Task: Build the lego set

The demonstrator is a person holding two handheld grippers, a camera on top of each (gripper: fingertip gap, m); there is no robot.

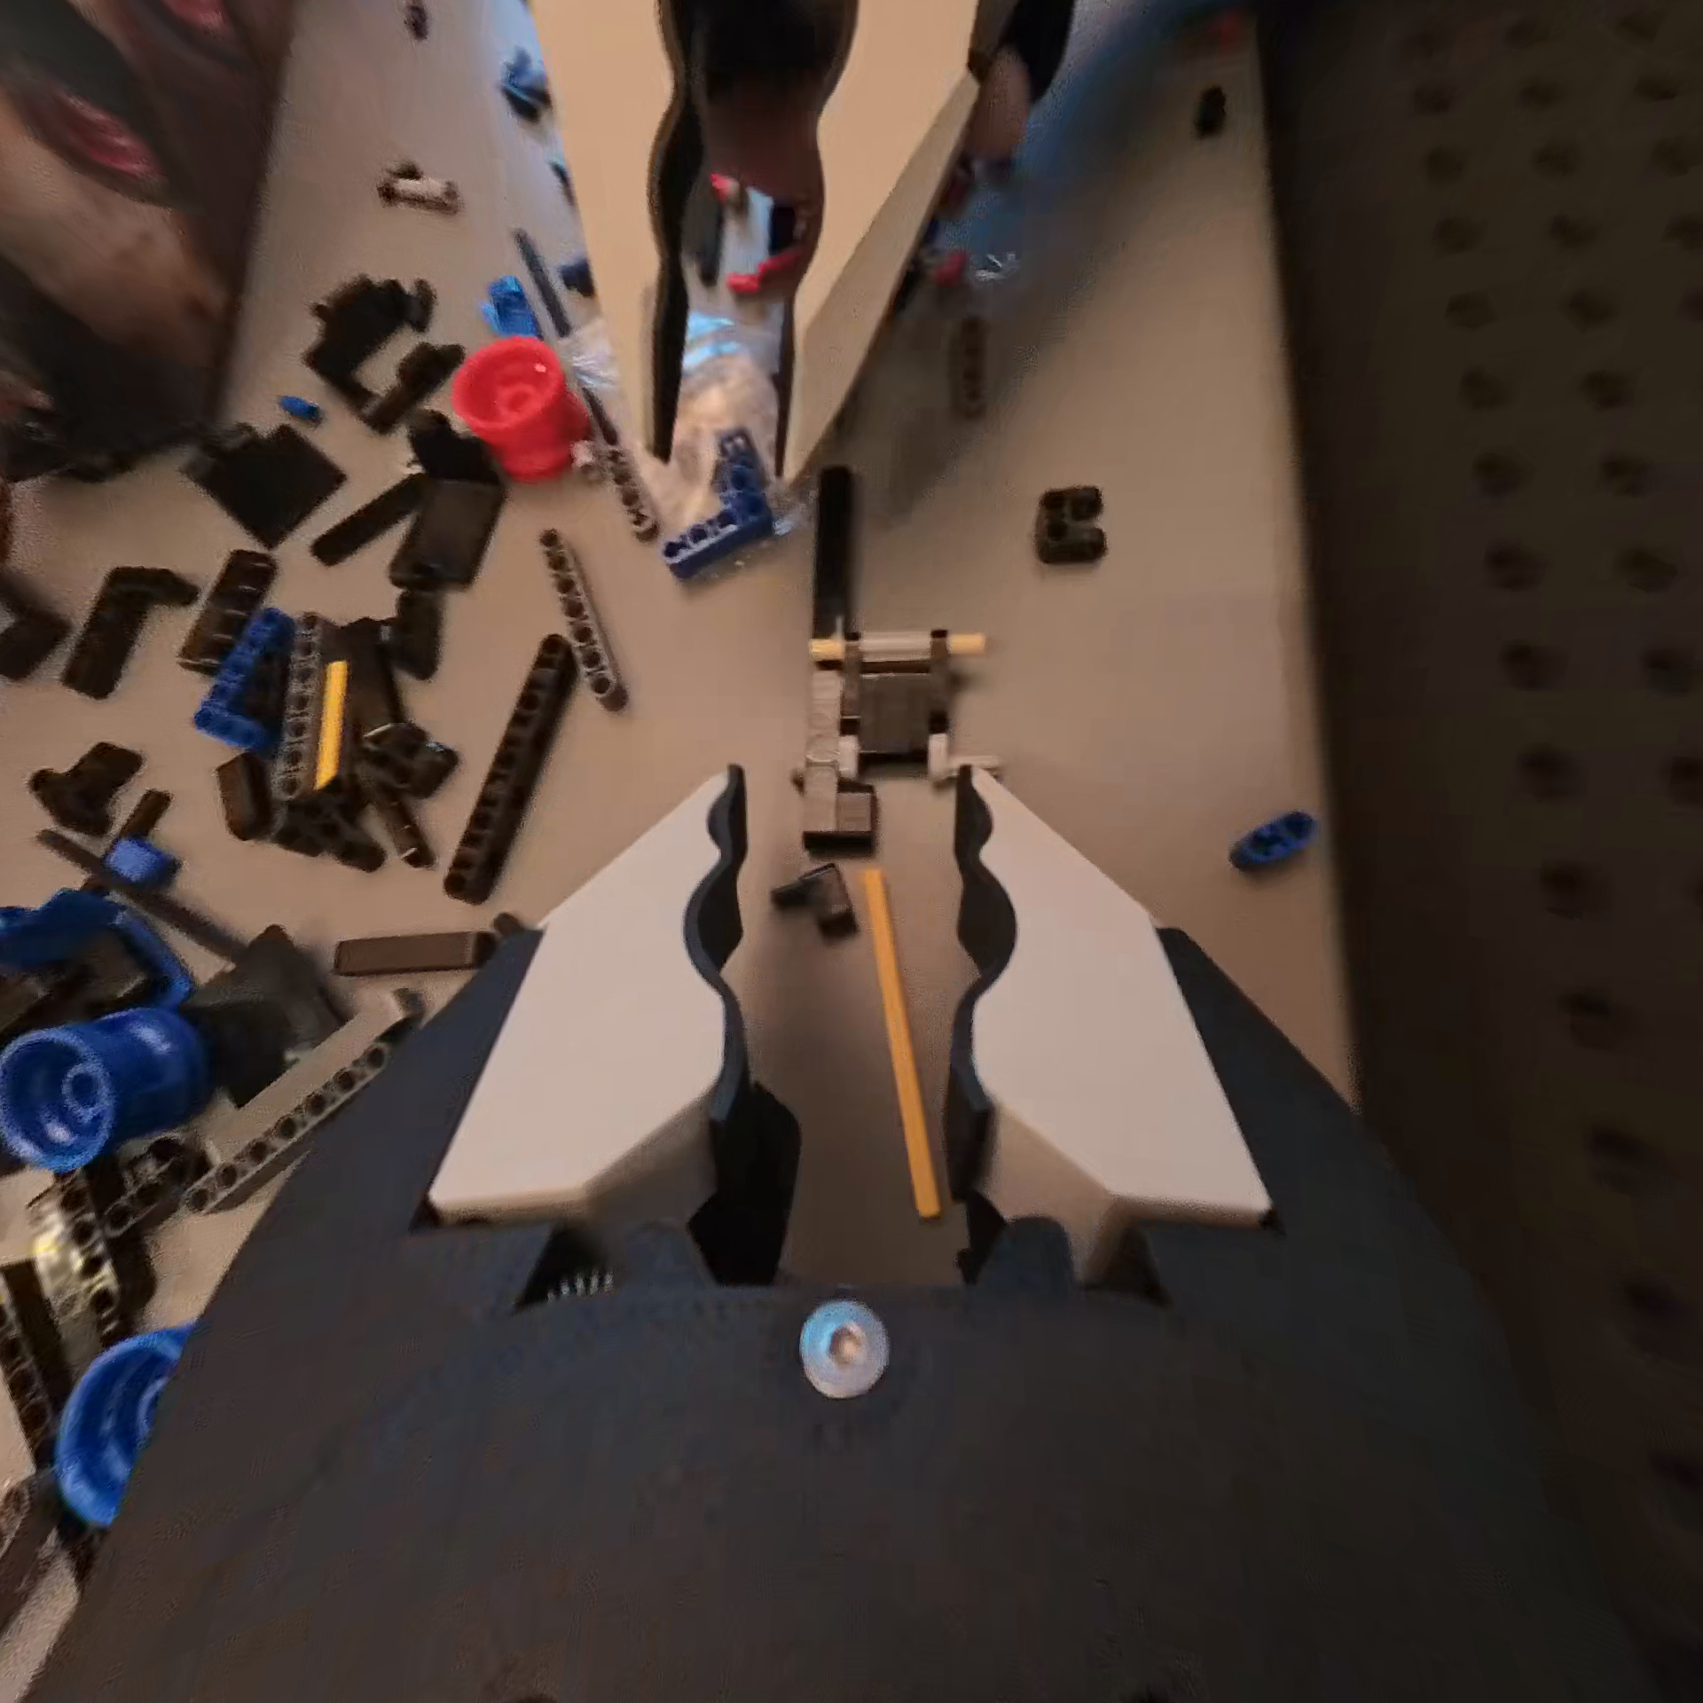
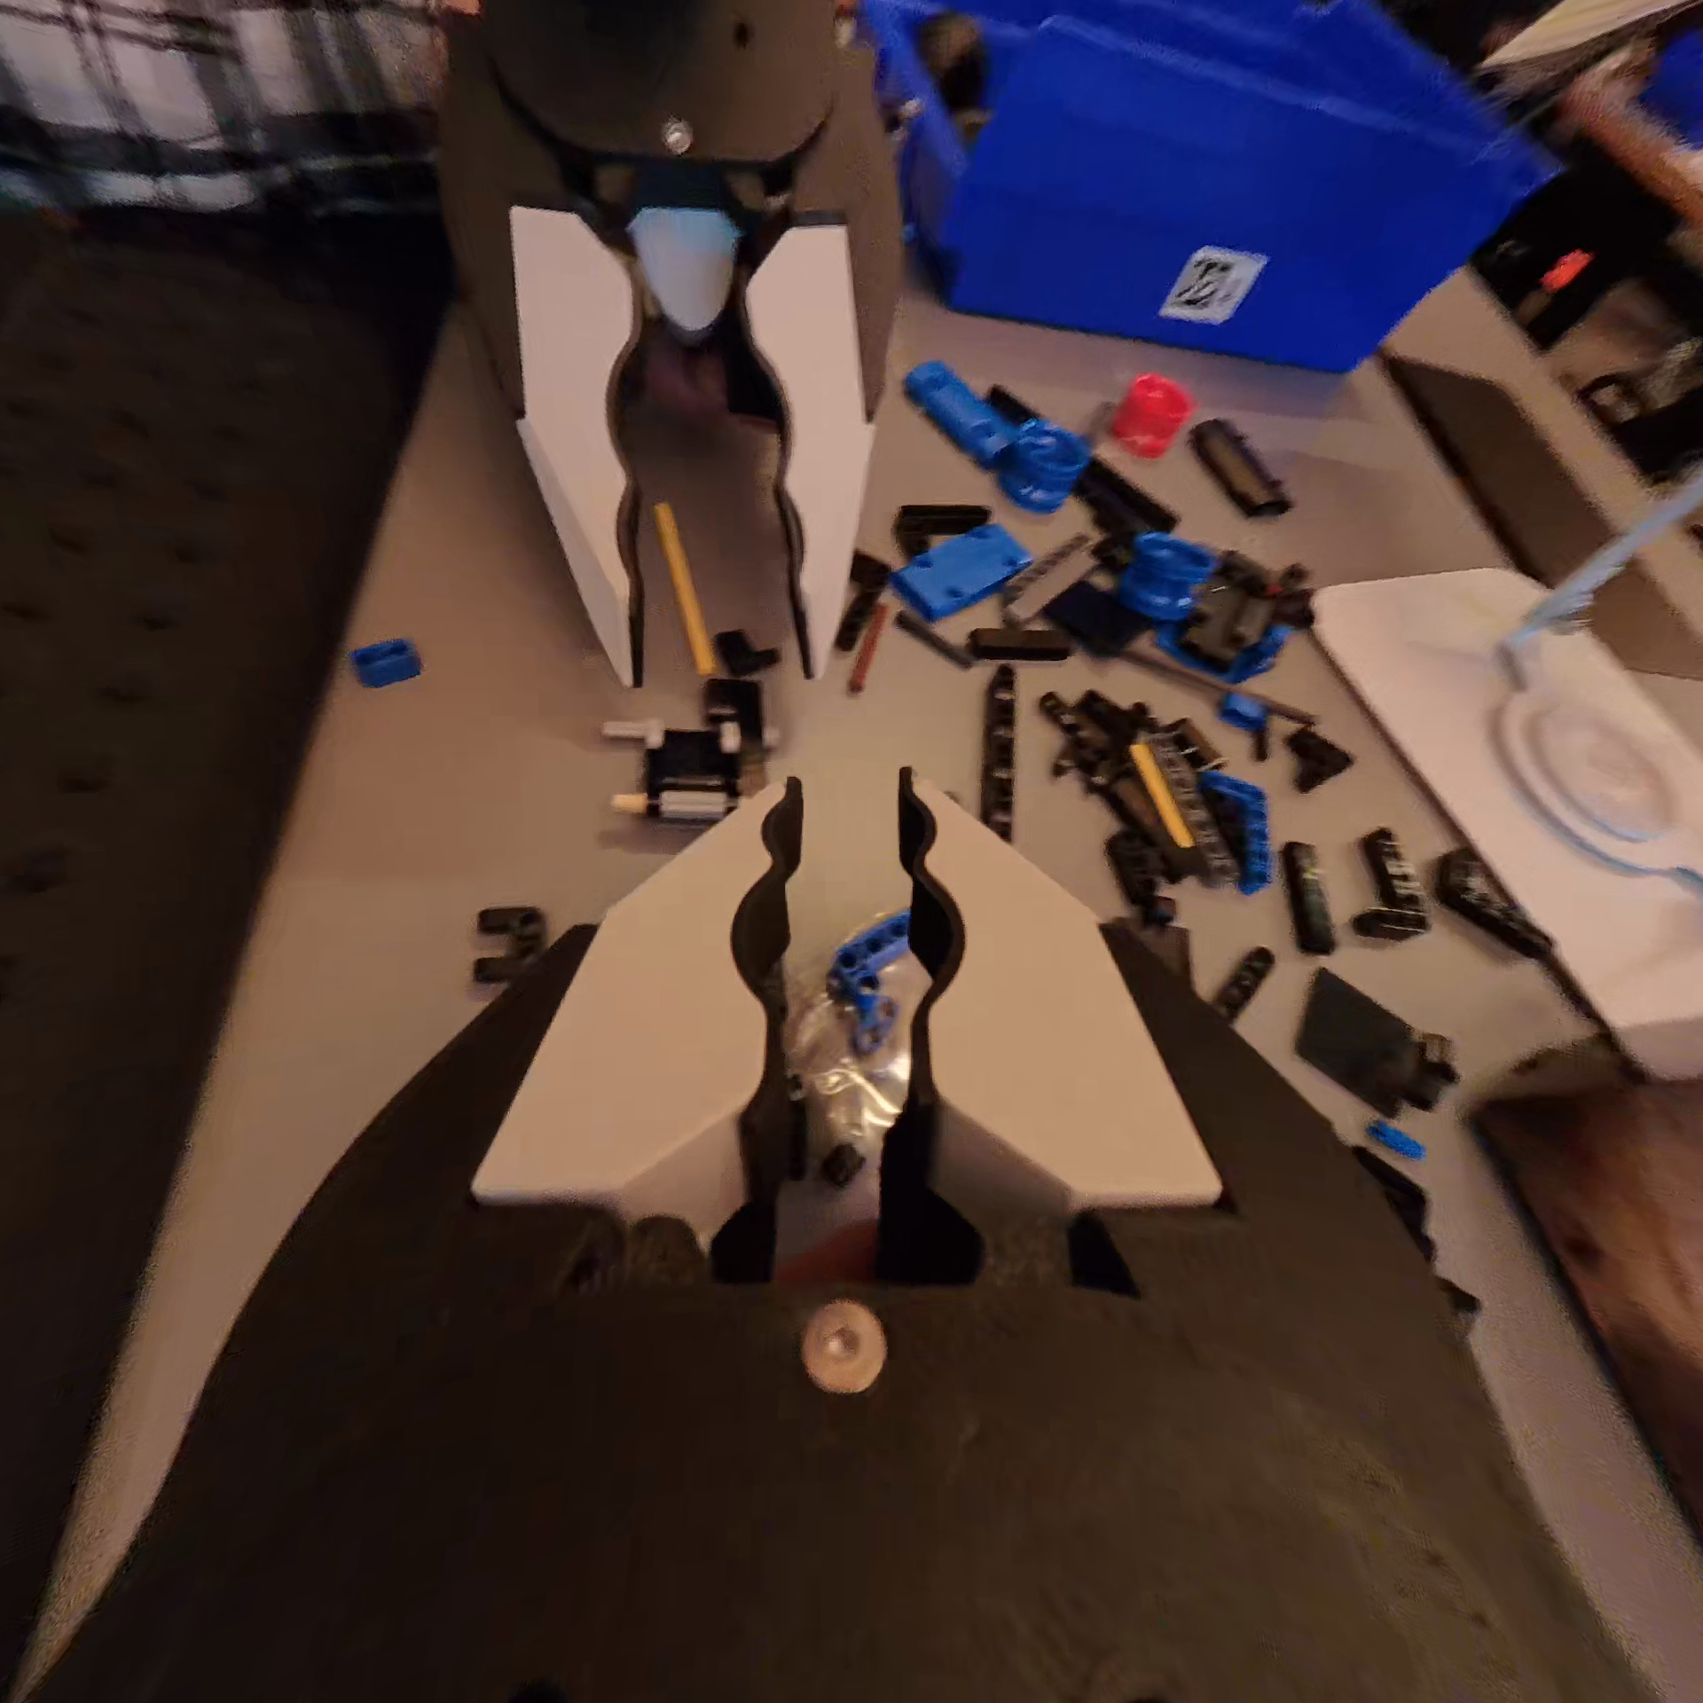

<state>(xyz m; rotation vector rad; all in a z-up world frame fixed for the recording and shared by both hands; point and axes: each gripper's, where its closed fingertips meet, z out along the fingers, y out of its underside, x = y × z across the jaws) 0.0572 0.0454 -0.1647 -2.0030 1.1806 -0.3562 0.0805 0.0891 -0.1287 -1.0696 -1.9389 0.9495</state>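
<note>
**Both grippers empty over the half-built Lego assembly**

Grey tabletop [image 2: 461, 829] filled both views, edged by a dark perforated mat [image 1: 1520, 645] and strewn with loose Lego parts, a blue bin [image 2: 1198, 184] standing at the far side. The left gripper [image 1: 848, 783] hovered with its jaws apart and nothing between them, straddling a long yellow axle [image 1: 898, 1041] that lay flat on the table. Just ahead of its tips sat the small black-and-grey assembly [image 1: 875, 710], a tan pin sticking out of one end. The right gripper [image 2: 850, 792] faced it from the other side, jaws narrowly apart and empty, above a clear bag holding a blue angled beam [image 2: 866, 977]. By my reading, the build was at an early stage, between picks. Next would likely be taking up the yellow axle, which called for lowering and closing across its thin shaft without nudging the small black connector [image 1: 816, 894] beside it.
</note>
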